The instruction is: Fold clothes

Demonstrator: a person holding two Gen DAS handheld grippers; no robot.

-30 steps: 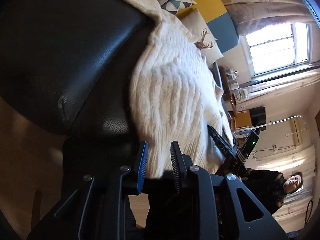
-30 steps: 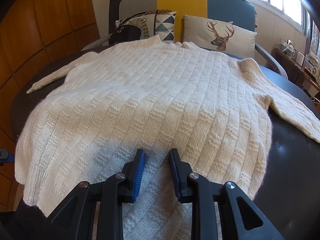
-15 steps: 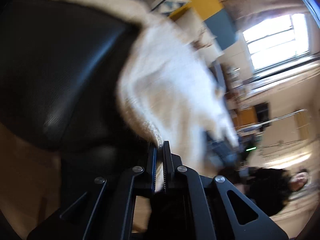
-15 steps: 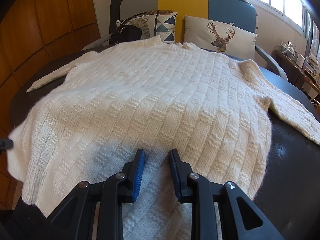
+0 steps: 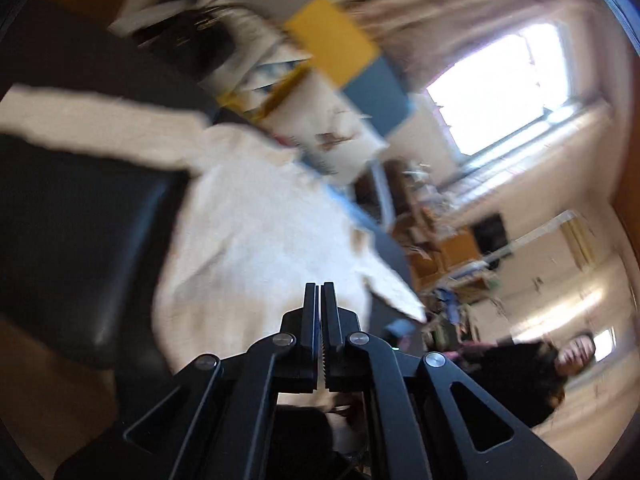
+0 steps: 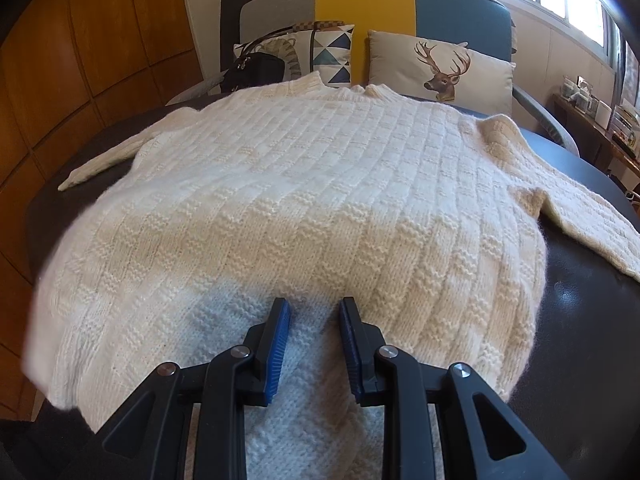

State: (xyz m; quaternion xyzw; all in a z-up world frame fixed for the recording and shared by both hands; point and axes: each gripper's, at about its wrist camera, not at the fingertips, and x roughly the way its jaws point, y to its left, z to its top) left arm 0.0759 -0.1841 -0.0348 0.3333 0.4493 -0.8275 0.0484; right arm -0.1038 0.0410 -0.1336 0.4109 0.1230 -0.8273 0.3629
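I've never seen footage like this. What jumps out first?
A big cream cable-knit sweater lies spread over a dark round table, filling the right wrist view. Behind it, a grey cushion with a stag's head leans on a yellow-and-blue chair. Two open black fingers with blue pads, the right gripper, hang over the sweater's hem.

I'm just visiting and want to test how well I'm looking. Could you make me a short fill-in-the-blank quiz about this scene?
1. The cream sweater lies spread on a dark ____ surface.
2. The cushion behind it shows a ____ with antlers.
3. The right tongs hover over the sweater with jaws ____.
4. The left tongs have their jaws ____.

Missing words: leather; deer; open; shut
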